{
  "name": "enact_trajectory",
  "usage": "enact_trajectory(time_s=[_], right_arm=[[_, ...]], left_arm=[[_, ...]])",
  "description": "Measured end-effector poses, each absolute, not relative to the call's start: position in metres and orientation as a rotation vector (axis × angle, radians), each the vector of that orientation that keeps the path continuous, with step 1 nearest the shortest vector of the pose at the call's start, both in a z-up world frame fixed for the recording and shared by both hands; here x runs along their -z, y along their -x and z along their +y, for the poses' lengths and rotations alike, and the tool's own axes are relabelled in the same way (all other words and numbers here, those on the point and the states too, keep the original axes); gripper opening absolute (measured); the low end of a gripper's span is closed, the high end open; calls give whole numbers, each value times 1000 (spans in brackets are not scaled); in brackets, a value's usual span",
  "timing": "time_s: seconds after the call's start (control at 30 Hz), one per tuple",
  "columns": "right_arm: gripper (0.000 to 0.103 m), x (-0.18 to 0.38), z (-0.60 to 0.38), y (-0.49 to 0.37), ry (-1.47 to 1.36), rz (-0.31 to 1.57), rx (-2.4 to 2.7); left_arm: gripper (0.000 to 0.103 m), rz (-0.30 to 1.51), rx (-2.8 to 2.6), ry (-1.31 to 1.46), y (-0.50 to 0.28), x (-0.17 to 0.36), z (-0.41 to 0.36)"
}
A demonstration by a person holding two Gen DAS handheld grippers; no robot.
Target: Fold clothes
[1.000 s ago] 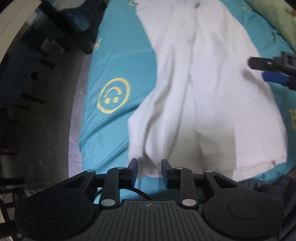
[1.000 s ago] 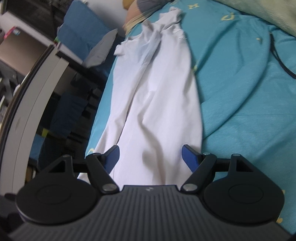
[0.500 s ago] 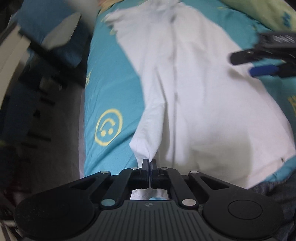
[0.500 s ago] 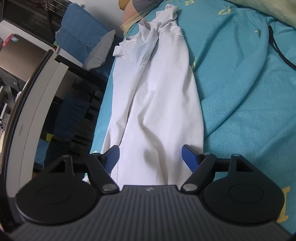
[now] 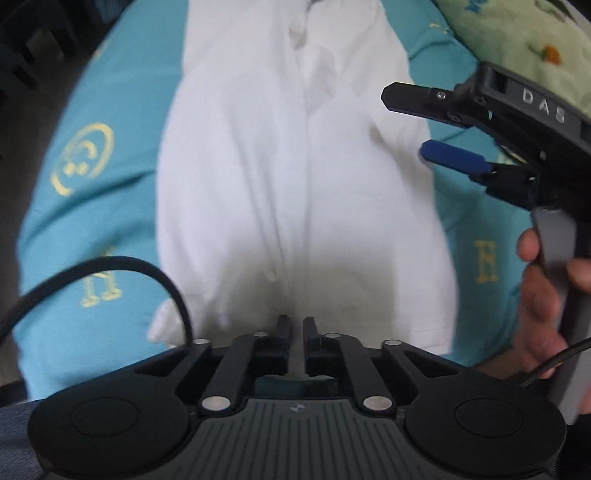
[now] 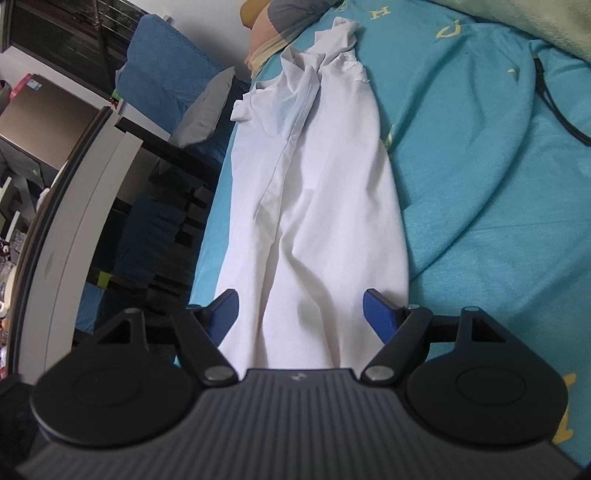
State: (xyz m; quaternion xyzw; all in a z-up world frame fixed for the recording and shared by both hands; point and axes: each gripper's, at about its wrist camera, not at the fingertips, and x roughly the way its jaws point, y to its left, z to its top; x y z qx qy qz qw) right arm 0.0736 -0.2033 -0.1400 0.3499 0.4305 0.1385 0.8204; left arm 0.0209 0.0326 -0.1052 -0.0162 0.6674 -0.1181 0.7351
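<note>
White cotton, a shirt (image 5: 295, 177), lies lengthwise on the bed (image 5: 122, 206). Its sides are already folded in to a long narrow strip, collar at the far end and hem nearest both tools. That layout suits a fold along the length: the hem end can be picked up and carried toward the collar.

The left gripper (image 5: 295, 325) hangs steeply over the hem, near its middle. Its fingers (image 5: 282, 325) have just been opening from a full close and now stand slightly apart. Only a narrow gap shows between them and no cloth is visibly pinched. The hem lies just ahead of the tips, so this looks like a release or a re-grip, not a hold.

The right gripper (image 6: 300, 306) sits at the right side of the strip. Its blue fingers (image 6: 376, 306) are spread wide, roughly spanning the strip's near end without touching it. A hand (image 5: 543, 295) grips its handle. It seems to be waiting to take the other hem corner.

On the left, the shirt's long edge runs close to the bed's edge, beyond which the floor and dark furniture drop away, so there is little spare room there. To the right, open teal sheet stretches well past the shirt toward a green blanket (image 6: 535, 22). A black cable (image 5: 110, 273) loops just left of the left fingers and could snag the hem corner.
</note>
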Motion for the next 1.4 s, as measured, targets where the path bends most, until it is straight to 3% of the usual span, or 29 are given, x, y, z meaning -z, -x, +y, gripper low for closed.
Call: enact_trajectory(time_s=[0.07, 0.13, 0.2, 0.4, 0.6, 0.67, 0.73, 0.93, 1.0, 1.03, 1.07, 1.23, 1.4], right_arm=[[77, 139, -209, -69, -755, 920, -280], [77, 137, -215, -63, -761, 930, -264], [77, 136, -221, -55, -760, 945, -242], [77, 157, -235, -22, -847, 1058, -130], [75, 173, -238, -10, -953, 1141, -88], [75, 172, -225, -7, -923, 1187, -122], [75, 169, -208, -3, -865, 1230, -150], [74, 159, -154, 28, -675, 1238, -156], [54, 154, -144, 37, -612, 1231, -129], [29, 151, -143, 40, -593, 1228, -111], [13, 148, -143, 43, -573, 1225, -93], [10, 118, -160, 49, -616, 1153, -114], [9, 47, -192, 44, -672, 980, -172]], left_arm=[[31, 1421, 285, 86, -21, 91, 47], [56, 1375, 297, 142, -21, 78, 63], [62, 1336, 252, 205, -22, 69, 84], [66, 1378, -22, 330, -49, 113, 151], [66, 1429, -38, 286, -61, 150, 140], [64, 1437, 30, 248, -55, 149, 131], [49, 1462, 94, 217, -46, 148, 124], [23, 1470, 171, 241, -20, 137, 122], [16, 1451, 186, 230, -13, 130, 122], [13, 1434, 187, 231, -10, 126, 123], [12, 1420, 185, 242, -8, 122, 126], [9, 1336, 209, 395, 1, 93, 151], [9, 1135, 276, 543, 20, 14, 174]])
